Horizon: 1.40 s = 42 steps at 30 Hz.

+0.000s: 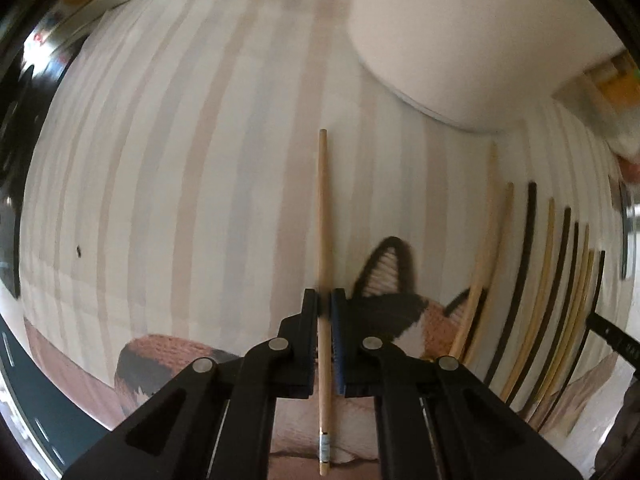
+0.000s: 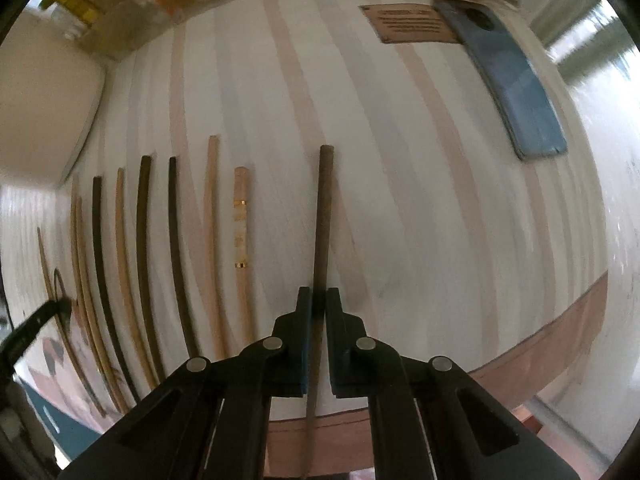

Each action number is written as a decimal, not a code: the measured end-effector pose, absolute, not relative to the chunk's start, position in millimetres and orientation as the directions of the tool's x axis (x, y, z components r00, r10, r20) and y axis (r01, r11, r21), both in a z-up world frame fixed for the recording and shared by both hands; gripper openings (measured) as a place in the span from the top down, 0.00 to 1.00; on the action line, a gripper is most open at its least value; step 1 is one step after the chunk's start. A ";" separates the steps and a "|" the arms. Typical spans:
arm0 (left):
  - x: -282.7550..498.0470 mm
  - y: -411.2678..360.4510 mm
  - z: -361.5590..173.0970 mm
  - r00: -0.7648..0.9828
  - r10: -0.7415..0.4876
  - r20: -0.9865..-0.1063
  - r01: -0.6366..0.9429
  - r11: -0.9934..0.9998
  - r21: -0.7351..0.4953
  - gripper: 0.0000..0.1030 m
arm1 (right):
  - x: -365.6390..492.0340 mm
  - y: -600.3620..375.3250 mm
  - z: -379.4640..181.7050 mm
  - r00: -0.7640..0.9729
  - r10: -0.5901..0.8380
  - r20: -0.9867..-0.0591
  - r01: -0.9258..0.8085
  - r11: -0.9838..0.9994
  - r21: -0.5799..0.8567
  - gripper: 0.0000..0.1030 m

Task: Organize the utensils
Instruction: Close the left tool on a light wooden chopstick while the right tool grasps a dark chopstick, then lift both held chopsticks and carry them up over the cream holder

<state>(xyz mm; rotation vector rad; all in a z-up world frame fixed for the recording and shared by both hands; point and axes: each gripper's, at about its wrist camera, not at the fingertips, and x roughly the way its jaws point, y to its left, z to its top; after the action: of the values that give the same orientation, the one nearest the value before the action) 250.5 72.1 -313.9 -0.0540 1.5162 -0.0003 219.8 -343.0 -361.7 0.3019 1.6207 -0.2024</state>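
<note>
Left wrist: pale wooden chopstick (image 1: 323, 240) (banded end) clamped.

Left gripper (image 1: 325, 300): matte black plastic linkage arms with triangular cut-outs; round silver pivot pins at each joint; blue pads line the inner finger faces; right gripper (image 2: 319, 298) is the same build, black with silver pins and blue-edged fingers.

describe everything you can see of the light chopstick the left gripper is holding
The light chopstick is a slim, round stick of pale wood, straight and unbroken. A narrow silver-grey band rings it near the end closest to the camera. The left gripper is shut on it around mid-length, both pads touching its sides. It points straight ahead along the fingers, over the striped cloth, apart from the row of chopsticks to its right.
</note>
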 end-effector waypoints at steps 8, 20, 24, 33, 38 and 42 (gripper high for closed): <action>238.5 60.1 -322.0 0.077 0.024 -0.997 0.049 0.998 0.028 0.95 | 250.8 -335.2 -360.3 -0.067 0.084 -0.994 0.220 0.973 0.067 0.93; 248.2 -0.4 -337.2 0.122 0.121 -0.985 0.112 0.984 0.135 0.96 | 259.7 -315.0 -364.9 -0.069 0.026 -0.997 0.212 0.977 0.011 0.91; 249.1 -19.0 -326.4 0.147 0.125 -0.981 0.114 0.983 0.142 0.96 | 256.1 -310.8 -361.4 -0.030 0.033 -0.999 0.234 0.972 0.025 0.94; 246.4 -31.1 -270.2 0.252 0.083 -0.964 0.109 0.988 0.113 0.96 | 233.7 -324.0 -319.5 0.104 0.071 -0.992 0.280 0.955 0.098 0.94; 241.2 -34.4 -228.4 0.326 0.050 -0.944 0.115 0.989 0.092 0.96 | 226.5 -325.0 -277.1 0.208 0.075 -0.975 0.279 0.951 0.132 0.94; 239.5 -34.7 -202.3 0.381 0.015 -0.924 0.106 0.993 0.060 0.96 | 226.2 -321.5 -245.3 0.274 0.089 -0.958 0.269 0.949 0.165 0.94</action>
<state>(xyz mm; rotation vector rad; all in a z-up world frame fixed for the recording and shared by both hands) 239.5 -34.7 -202.3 0.1155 1.1790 -0.0581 226.2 -321.5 -245.3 0.3221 1.2937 -0.1241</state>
